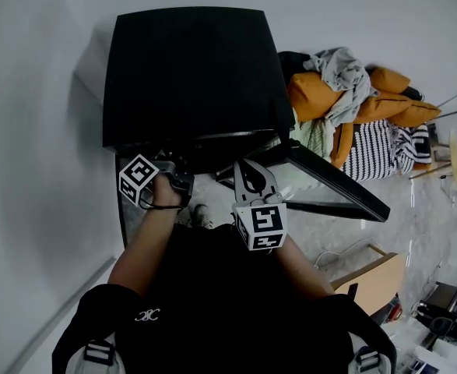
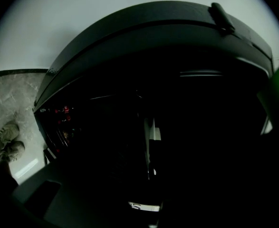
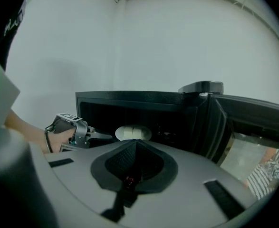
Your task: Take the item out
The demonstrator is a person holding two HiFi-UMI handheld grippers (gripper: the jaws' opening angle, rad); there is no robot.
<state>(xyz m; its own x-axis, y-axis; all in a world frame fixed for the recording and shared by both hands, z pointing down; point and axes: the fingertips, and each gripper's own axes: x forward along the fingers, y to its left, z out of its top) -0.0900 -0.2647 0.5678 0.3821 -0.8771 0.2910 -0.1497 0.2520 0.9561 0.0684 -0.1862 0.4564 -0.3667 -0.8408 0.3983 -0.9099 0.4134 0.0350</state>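
A black box-shaped appliance (image 1: 189, 68) stands against the wall with its glass door (image 1: 329, 178) swung open to the right. In the right gripper view a pale round item (image 3: 132, 132) lies inside the dark opening. My left gripper (image 1: 177, 179) is at the left of the opening, and its fingers (image 3: 97, 136) stand open and empty just left of the item. The left gripper view looks into the dark cavity (image 2: 144, 127), where the jaws are lost in shadow. My right gripper (image 3: 135, 144) is shut and empty, held in front of the opening.
Orange cushions, grey cloth and striped fabric (image 1: 368, 107) are piled on the floor to the right of the appliance. A cardboard box (image 1: 376, 279) sits at lower right. A white wall (image 1: 33, 131) runs along the left. Shoes (image 2: 8, 144) show on the marble floor.
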